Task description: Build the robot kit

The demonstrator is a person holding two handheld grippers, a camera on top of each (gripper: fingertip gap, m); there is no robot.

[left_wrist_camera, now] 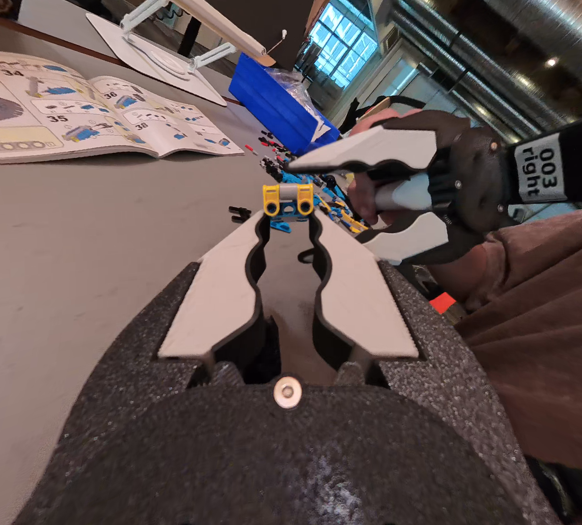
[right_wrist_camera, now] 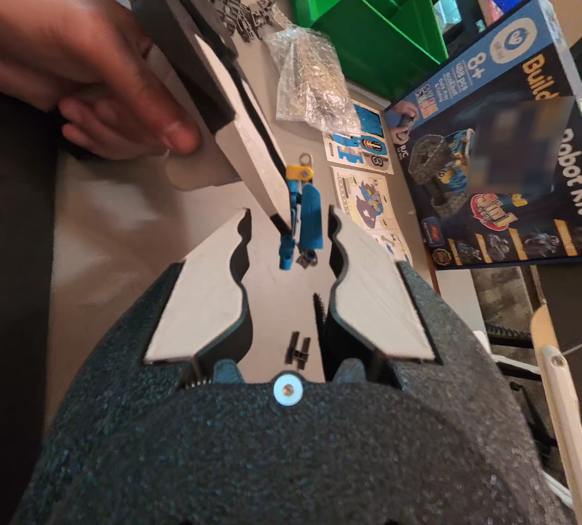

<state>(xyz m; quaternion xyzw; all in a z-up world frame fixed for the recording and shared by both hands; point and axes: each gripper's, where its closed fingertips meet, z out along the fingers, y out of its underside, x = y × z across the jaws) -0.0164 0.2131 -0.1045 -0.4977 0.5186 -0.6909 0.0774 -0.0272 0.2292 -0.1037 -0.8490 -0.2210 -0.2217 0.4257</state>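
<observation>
Left gripper (left_wrist_camera: 288, 214) clamping a small yellow-and-blue brick assembly (left_wrist_camera: 288, 200) at its fingertips. Right gripper (right_wrist_camera: 288, 220) gaping wide, holding nothing, hovering just beside that assembly, black connector pin (right_wrist_camera: 297, 349) lying beneath on grey table (left_wrist_camera: 110, 226).

The open booklet (left_wrist_camera: 104, 119) was cut off at the left edge. The pile of small pieces (left_wrist_camera: 283, 163) was too tiny to tell apart. The hand (right_wrist_camera: 85, 75) looked blurry.
</observation>
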